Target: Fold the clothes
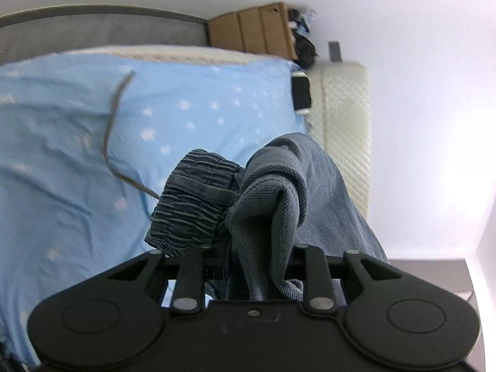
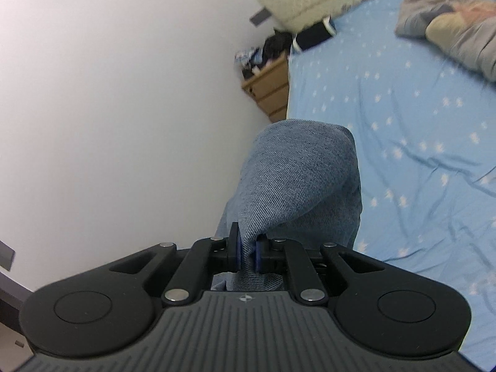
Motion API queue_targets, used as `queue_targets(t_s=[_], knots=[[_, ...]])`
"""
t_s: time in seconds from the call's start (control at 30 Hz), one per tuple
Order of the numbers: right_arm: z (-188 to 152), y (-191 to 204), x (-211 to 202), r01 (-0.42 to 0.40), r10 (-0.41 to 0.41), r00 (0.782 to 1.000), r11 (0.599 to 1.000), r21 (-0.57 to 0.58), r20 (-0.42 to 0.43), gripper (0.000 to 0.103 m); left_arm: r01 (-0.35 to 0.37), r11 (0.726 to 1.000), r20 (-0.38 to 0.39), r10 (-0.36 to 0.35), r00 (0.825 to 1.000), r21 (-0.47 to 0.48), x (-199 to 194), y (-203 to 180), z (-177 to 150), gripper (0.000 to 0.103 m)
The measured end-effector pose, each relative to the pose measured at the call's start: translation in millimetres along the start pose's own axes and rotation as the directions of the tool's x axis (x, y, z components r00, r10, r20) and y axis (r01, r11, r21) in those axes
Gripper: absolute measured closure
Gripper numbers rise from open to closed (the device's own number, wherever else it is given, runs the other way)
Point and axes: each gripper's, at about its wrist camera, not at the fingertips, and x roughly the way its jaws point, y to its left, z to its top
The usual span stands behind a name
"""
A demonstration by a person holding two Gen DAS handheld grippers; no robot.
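Jeans point(image 1: 325, 192) x1, 2 grippers: left point(image 1: 248, 257), right point(image 2: 247, 254), both clamped

Bright, soft daylight; fisheye-warped edges, slight motion blur.

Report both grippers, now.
Left gripper: shut on the denim garment, near its gathered waistband.
Right gripper: shut on a fold of the same denim garment.
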Motion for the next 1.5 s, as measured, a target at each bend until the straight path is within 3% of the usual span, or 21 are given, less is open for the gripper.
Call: queue_targets(t_s=[0.27, 0.53, 0.67, 0.87, 1.1, 1.23, 1.33, 1.5], knots=[[17, -70, -97, 0.006, -0.009, 0.998, 0.999, 0.037, 0.069, 0.094, -0.005, 0.999, -0.044, 0.006, 0.999, 0.034, 45, -30, -110, 0.079], [32, -143, -177, 0.047, -0.061, 0.989, 0.993, 0.109, 0.134, 0.094, -0.009, 0.998, -0.174, 0.021, 0.985, 0.065, 112, -51, -201, 0.079], [36, -172, -218, 0.093, -0.119, 0.973, 0.986, 0.135, 0.197, 0.094, 0.029, 0.992, -0.289, 0.007, 0.957, 0.120, 161, -72, -233, 0.079], [46, -207, -290, 0.173, -0.227, 0.928, 0.965, 0.198, 0.295, 0.094, 0.070, 0.979, -0.424, 0.019, 0.906, 0.193, 226, -113, -296, 0.079], [65, -277, -366, 0.188, -0.283, 0.882, 0.944, 0.270, 0.377, 0.094, 0.100, 0.961, -0.502, 0.044, 0.864, 0.256, 288, -140, -399, 0.079], [74, -332, -409, 0.184, -0.285, 0.879, 0.943, 0.278, 0.383, 0.094, 0.085, 0.958, -0.502, 0.066, 0.862, 0.273, 315, -142, -469, 0.079], [90, -379, -437, 0.194, -0.288, 0.888, 0.942, 0.274, 0.359, 0.094, 0.065, 0.959, -0.483, 0.079, 0.872, 0.275, 329, -140, -522, 0.079], [103, -448, -467, 0.295, -0.350, 0.891, 0.930, 0.218, 0.288, 0.094, 0.040, 0.955, -0.445, 0.101, 0.890, 0.295, 353, -130, -592, 0.079]])
